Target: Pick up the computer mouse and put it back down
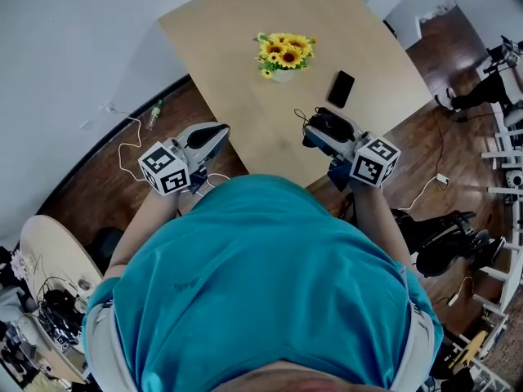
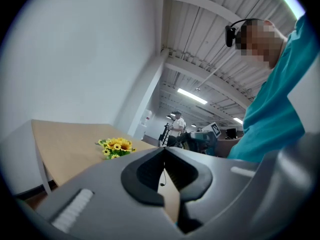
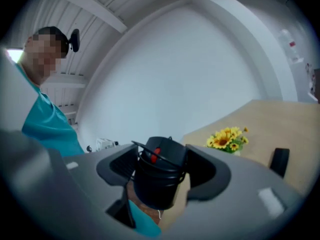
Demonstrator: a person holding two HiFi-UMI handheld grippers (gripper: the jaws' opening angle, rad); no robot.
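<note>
The right tool (image 3: 161,160) is clamped on the black mouse (image 3: 158,176) and holds it in the air over the near edge of the pale wooden counter (image 1: 237,72). The left tool (image 2: 164,153) is closed and empty. Sunflowers (image 1: 284,52) and a phone (image 1: 341,88) sit on the counter. The floor (image 1: 90,182) is dark wood and the wall (image 1: 65,39) white.

A light wooden worktop (image 1: 245,96) is placed near a plain white wall (image 1: 65,39), on a dark wood-plank floor (image 1: 90,182). A small round table (image 1: 49,251) is seen at the lower left of the head view. Long strip lights (image 2: 192,96) are mounted under a ribbed white ceiling (image 2: 210,29).
</note>
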